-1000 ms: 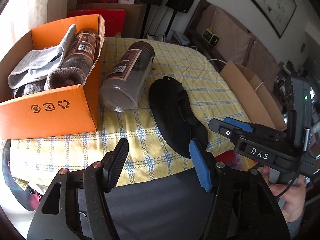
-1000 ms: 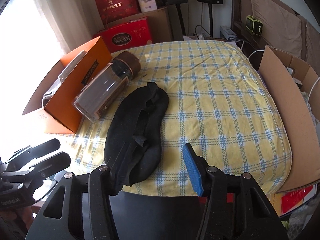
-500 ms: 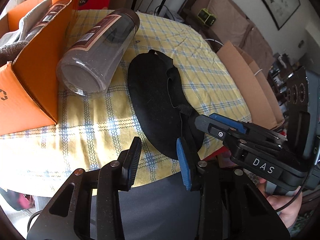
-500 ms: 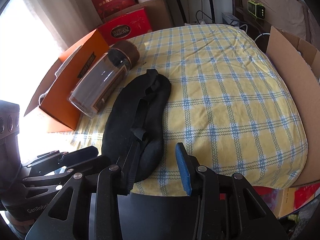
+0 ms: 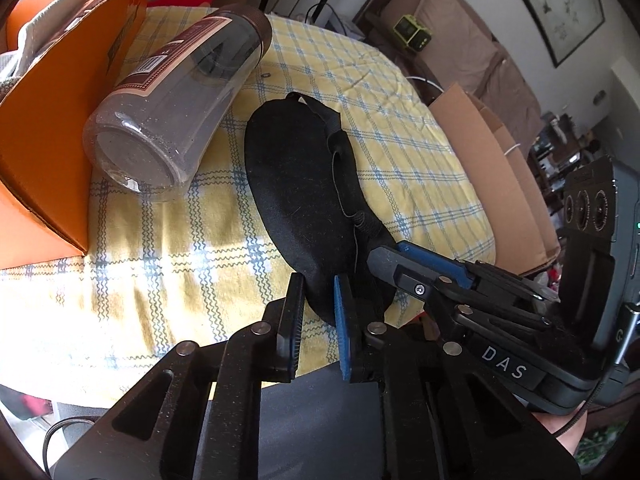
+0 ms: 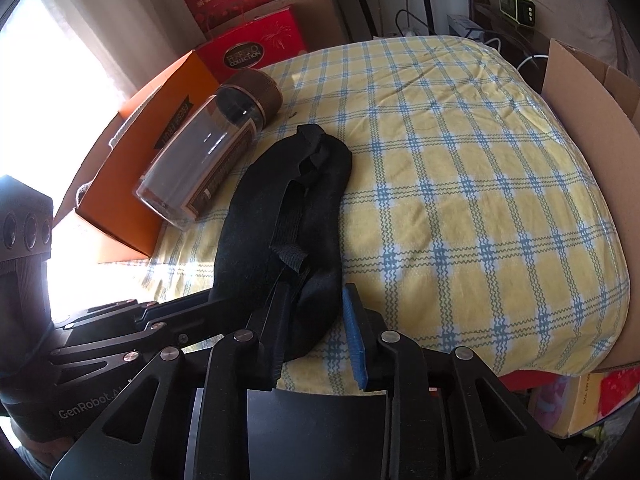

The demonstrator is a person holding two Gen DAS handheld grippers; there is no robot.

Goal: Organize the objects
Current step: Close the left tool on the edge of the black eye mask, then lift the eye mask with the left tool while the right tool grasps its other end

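Note:
A black eye mask (image 5: pixel 296 184) lies lengthwise on the yellow checked cloth (image 5: pixel 400 128); it also shows in the right wrist view (image 6: pixel 288 216). My left gripper (image 5: pixel 318 312) has its jaws narrowed around the mask's near end. My right gripper (image 6: pixel 312 320) straddles the same near end, jaws partly open, and it shows at the right of the left wrist view (image 5: pixel 400 256). A clear jar with a brown lid (image 5: pixel 180 92) lies on its side beside the orange box (image 5: pixel 52 128).
The orange box holds grey towels (image 5: pixel 52 12) and another jar. A brown cardboard box (image 6: pixel 592 128) stands at the table's right edge. Red gift boxes (image 6: pixel 248 48) stand behind the table. The cloth's near edge hangs just under both grippers.
Both grippers moved forward and down onto the near end of the eye mask. Both sets of jaws narrowed, the left far more than the right.

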